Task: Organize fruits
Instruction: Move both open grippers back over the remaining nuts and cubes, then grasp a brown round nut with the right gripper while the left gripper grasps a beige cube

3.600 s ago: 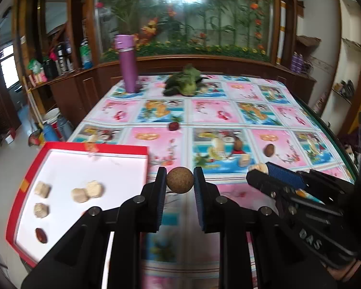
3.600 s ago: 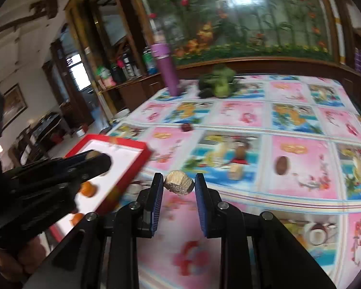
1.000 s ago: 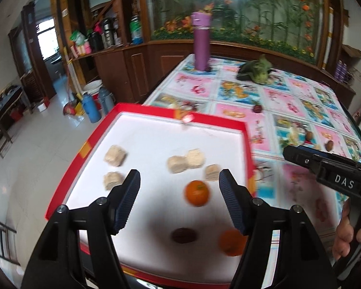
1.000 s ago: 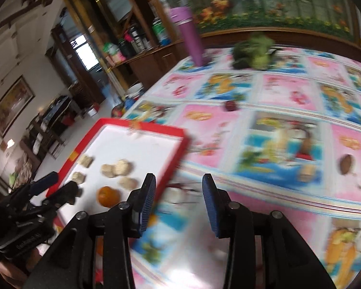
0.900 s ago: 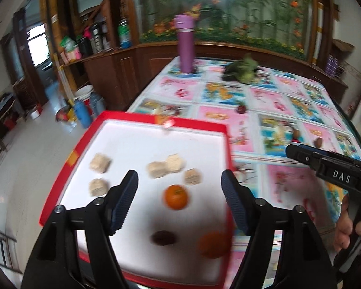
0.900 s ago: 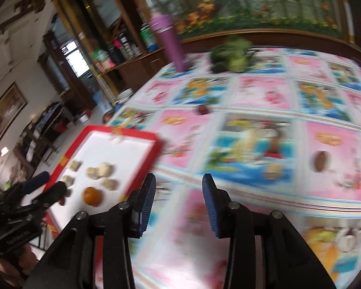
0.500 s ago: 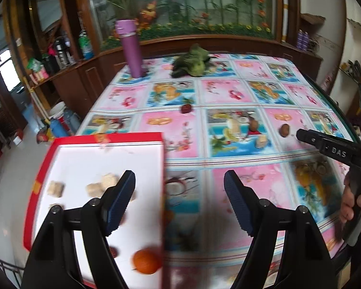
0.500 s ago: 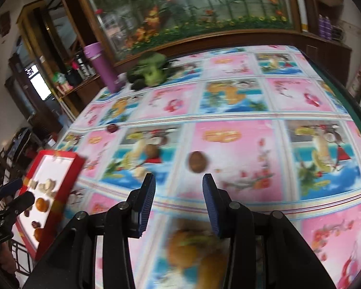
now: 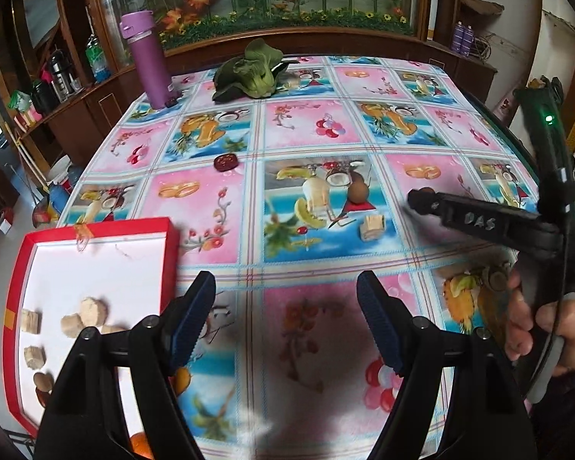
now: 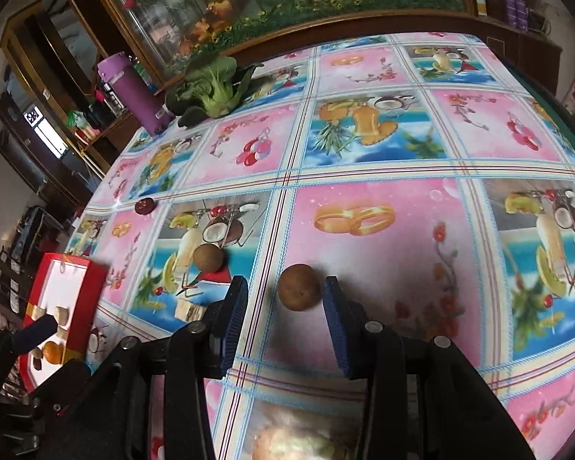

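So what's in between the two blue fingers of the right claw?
A round brown fruit sits on the tablecloth between the open right claw's fingers, touching neither. The right wrist view shows it.

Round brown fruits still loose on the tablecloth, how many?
2. One lies between the open right gripper's fingers; the other sits further left on the coconut-drink print. None seem hidden, though the tray's own pieces are excluded.
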`<state>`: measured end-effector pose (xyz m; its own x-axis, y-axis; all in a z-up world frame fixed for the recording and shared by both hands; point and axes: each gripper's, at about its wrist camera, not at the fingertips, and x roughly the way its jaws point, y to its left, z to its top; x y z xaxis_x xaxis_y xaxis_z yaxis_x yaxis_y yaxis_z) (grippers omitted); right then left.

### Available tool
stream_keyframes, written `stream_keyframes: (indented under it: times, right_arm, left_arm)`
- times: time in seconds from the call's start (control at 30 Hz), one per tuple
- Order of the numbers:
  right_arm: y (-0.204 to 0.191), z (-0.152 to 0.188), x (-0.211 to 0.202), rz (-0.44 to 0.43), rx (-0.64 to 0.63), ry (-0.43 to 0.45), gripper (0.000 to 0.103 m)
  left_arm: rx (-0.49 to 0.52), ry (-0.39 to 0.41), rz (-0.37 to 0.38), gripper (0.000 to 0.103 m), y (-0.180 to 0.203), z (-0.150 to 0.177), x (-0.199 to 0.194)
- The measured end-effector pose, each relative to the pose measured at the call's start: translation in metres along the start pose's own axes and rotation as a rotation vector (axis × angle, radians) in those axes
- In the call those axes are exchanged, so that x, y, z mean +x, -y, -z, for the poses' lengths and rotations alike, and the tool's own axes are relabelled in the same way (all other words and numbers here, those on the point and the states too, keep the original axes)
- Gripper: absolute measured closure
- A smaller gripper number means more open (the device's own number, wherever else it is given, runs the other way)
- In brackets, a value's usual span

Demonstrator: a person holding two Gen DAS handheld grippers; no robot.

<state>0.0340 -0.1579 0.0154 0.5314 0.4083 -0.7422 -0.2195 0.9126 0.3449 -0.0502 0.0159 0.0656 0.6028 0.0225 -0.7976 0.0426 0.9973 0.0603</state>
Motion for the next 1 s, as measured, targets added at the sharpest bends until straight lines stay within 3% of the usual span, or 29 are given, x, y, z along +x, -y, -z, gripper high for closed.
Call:
stream_keyframes:
  times: [0.07, 0.1, 0.13, 0.37, 0.6, 0.73, 0.83, 0.93, 0.97, 1.0]
  right_arm:
    - [0.000, 0.001, 0.001, 0.010, -0.012, 0.006, 0.068]
    - [0.001, 0.000, 0.002, 0.013, -0.014, 0.007, 0.079]
    - [0.004, 0.000, 0.003, 0.005, -0.011, 0.004, 0.081]
    - [0.019, -0.001, -0.007, -0.033, 0.034, 0.007, 0.081]
    - [0.025, -0.004, -0.023, -0.037, 0.074, 0.063, 0.081]
    - [0.024, -0.005, -0.022, -0.048, 0.084, 0.058, 0.081]
    - [0.024, -0.005, -0.021, -0.048, 0.087, 0.056, 0.081]
    - [0.024, -0.005, -0.021, -0.050, 0.087, 0.055, 0.081]
    - [0.024, -0.005, -0.020, -0.052, 0.086, 0.052, 0.081]
    - [0.024, -0.005, -0.020, -0.053, 0.083, 0.049, 0.081]
  left_arm:
    - [0.004, -0.002, -0.004, 0.026, 0.005, -0.004, 0.005]
    - [0.004, -0.001, 0.002, 0.026, 0.007, -0.006, 0.007]
    - [0.002, -0.001, 0.008, 0.026, 0.009, -0.007, 0.009]
    - [0.009, -0.015, 0.056, 0.026, 0.036, -0.017, 0.035]
    - [0.029, -0.025, 0.069, 0.026, 0.052, -0.021, 0.053]
    - [0.015, -0.035, 0.078, 0.035, 0.050, -0.022, 0.062]
    - [0.009, -0.035, 0.081, 0.048, 0.051, -0.024, 0.068]
    - [0.004, -0.037, 0.087, 0.051, 0.052, -0.025, 0.073]
    - [0.004, -0.035, 0.085, 0.062, 0.052, -0.025, 0.074]
    - [-0.002, -0.035, 0.090, 0.067, 0.052, -0.025, 0.076]
